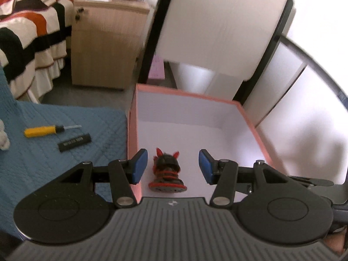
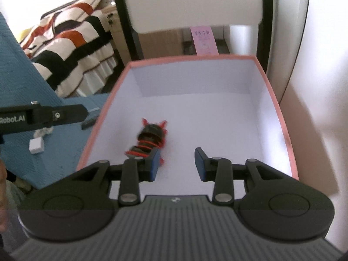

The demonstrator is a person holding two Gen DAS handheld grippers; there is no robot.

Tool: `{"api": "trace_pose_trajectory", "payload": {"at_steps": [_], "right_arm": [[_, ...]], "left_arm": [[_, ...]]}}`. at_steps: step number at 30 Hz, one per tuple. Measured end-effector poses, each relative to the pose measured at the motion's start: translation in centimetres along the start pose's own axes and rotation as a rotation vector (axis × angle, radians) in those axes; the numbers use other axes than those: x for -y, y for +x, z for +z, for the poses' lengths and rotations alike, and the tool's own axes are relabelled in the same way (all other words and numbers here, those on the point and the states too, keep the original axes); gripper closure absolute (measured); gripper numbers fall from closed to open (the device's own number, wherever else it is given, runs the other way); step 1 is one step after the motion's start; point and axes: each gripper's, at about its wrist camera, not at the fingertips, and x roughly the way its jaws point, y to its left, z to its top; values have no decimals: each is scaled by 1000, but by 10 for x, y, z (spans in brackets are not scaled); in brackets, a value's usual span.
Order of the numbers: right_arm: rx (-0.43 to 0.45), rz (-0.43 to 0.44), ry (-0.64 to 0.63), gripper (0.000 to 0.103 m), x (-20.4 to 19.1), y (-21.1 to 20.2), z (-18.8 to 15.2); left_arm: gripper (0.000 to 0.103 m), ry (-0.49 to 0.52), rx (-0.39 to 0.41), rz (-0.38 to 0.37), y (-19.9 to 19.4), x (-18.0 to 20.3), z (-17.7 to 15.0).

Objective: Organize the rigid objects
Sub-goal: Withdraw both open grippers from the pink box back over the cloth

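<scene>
A black and red horned figurine [image 1: 167, 171] lies on the white floor of a pink-rimmed box [image 1: 189, 94]. My left gripper [image 1: 171, 166] is open above the box's near left side, the figurine between and beyond its fingers. In the right wrist view the figurine [image 2: 150, 140] lies tipped over in the box [image 2: 280, 108], just past the left finger of my open, empty right gripper [image 2: 177, 163]. A yellow screwdriver [image 1: 44, 130] and a black bar [image 1: 74, 142] lie on the blue quilt [image 1: 54, 163] left of the box.
The left gripper's arm [image 2: 41, 117] reaches in over the quilt at left. A small white cube [image 2: 36, 145] lies on the quilt. A striped bed [image 1: 28, 32], a wooden cabinet [image 1: 104, 43] and a white chair back [image 1: 217, 21] stand behind the box.
</scene>
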Motion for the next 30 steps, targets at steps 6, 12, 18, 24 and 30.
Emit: {"api": "trace_pose_trajectory", "payload": {"at_steps": [6, 12, 18, 24, 30], "right_arm": [[56, 27, -34, 64, -31, -28, 5], [116, 53, -60, 64, -63, -55, 8], [152, 80, -80, 64, -93, -73, 0], [149, 100, -88, 64, -120, -82, -17], [144, 118, -102, 64, -150, -87, -34]], "left_arm": [[45, -8, 71, 0, -52, -10, 8], [45, 9, 131, 21, -99, -21, 8], [45, 1, 167, 39, -136, -39, -6], [45, -22, 180, 54, -162, -65, -24], [45, -35, 198, 79, -189, -92, -42]]}}
